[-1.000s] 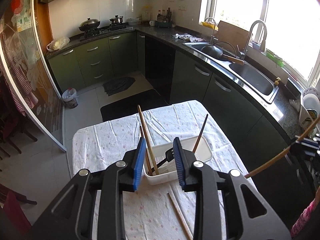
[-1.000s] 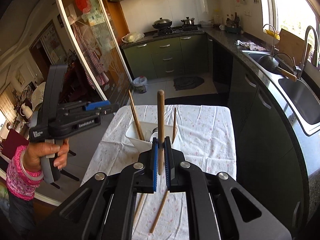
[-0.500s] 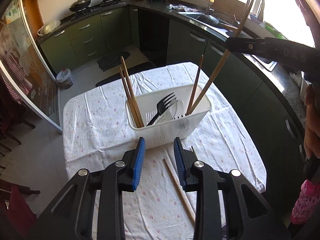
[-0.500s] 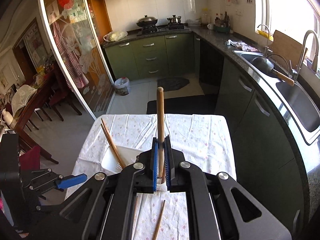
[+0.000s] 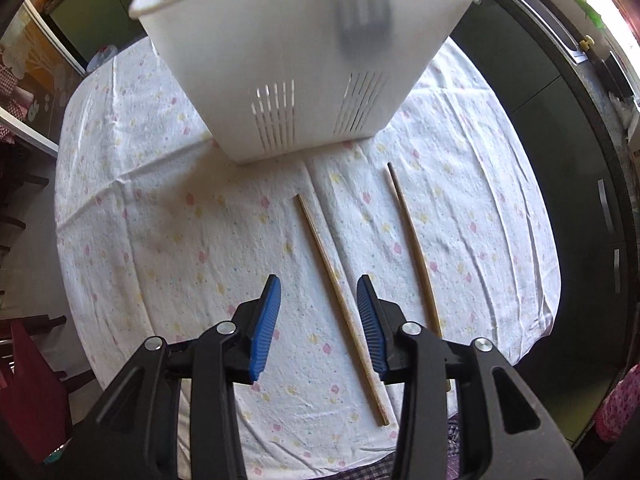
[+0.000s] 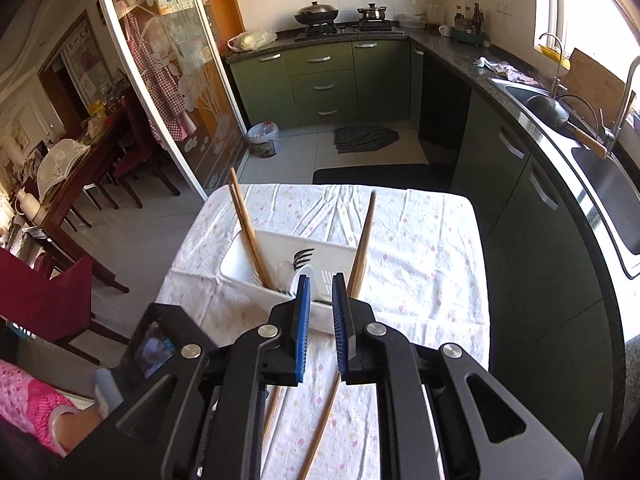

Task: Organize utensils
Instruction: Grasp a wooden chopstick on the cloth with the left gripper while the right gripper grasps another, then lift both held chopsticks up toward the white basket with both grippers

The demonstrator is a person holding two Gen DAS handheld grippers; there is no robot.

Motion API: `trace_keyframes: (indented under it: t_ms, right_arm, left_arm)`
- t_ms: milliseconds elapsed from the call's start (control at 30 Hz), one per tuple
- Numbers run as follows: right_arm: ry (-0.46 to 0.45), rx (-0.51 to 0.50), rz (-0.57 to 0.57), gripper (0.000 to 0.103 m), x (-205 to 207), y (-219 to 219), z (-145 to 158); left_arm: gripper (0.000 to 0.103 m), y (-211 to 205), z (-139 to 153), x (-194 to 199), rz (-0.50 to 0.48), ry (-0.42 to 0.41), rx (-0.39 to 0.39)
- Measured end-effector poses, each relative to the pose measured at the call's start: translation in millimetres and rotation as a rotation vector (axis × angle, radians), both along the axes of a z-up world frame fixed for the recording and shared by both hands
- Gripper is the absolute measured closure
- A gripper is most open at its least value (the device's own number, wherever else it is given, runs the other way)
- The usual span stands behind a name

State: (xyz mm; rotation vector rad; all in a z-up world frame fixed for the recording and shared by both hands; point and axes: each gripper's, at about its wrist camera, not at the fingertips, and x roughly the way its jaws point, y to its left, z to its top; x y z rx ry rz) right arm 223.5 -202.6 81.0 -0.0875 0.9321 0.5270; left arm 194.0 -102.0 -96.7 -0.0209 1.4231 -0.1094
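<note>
A white slotted utensil basket (image 5: pixel 304 60) stands on the floral tablecloth (image 5: pixel 160 220). It also shows in the right wrist view (image 6: pixel 256 264), holding two chopsticks (image 6: pixel 248 236) on its left, a black fork (image 6: pixel 302 258) and a spoon in the middle, and chopsticks (image 6: pixel 362 246) on its right. Two loose chopsticks lie on the cloth: one (image 5: pixel 340 300) between the jaws of my open left gripper (image 5: pixel 318 320), which hovers low over it, and another (image 5: pixel 414 248) to its right. My right gripper (image 6: pixel 320 324) is open and empty above the basket's near side.
Green kitchen cabinets (image 6: pixel 324 80) and a dark counter with a sink (image 6: pixel 600 172) run along the right. A bin (image 6: pixel 264 138) and a floor mat (image 6: pixel 366 138) lie beyond the table. A dining table with red chairs (image 6: pixel 60 184) stands at the left.
My right gripper has opened and let go of the chopstick, which now stands in the basket's right side. My left gripper has dropped low towards the loose chopsticks on the cloth.
</note>
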Motion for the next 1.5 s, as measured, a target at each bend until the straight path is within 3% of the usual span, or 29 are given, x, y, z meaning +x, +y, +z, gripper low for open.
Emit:
trace_keyframes:
  t_ms: [133,167,267,567,867,1300,1367,1500]
  right_arm:
    - [0.092,-0.037,0.035,0.086,-20.2,-7.5,-25.0]
    - [0.122,-0.053,0.042,0.086,-23.0,-8.7,-35.3]
    - [0.197,-0.104,0.051,0.086,-28.4,-12.6,-66.9]
    - [0.368,-0.154,0.031,0.086,-13.4,-27.2,-134.0]
    - [0.553,-0.237,0.054,0.086,-6.0,-8.4,-203.0]
    - [0.558,-0.362,0.039,0.086,0.2,34.7,-235.1]
    - [0.534,-0.389,0.036,0.093,-1.8,37.9,-236.0]
    - [0.528,-0.341,0.019,0.096,-4.1,31.4,-234.1]
  left_arm:
    - [0.066,-5.7,-31.9,6.7,0.036,0.061,0.011]
    - [0.073,-7.0,-37.9,9.4,0.046,0.071,0.010]
    - [0.078,-12.2,-47.5,16.1,0.061,0.073,0.014]
    - [0.093,-20.0,-52.3,20.4,0.073,0.087,0.065]
    - [0.098,6.1,-49.3,16.8,0.037,0.083,0.069]
    - [0.097,61.1,-29.4,6.8,0.071,0.031,0.047]
    - [0.097,65.1,-26.6,6.6,0.068,0.023,0.043]
    - [0.097,72.1,-17.6,-1.5,0.058,0.009,0.031]
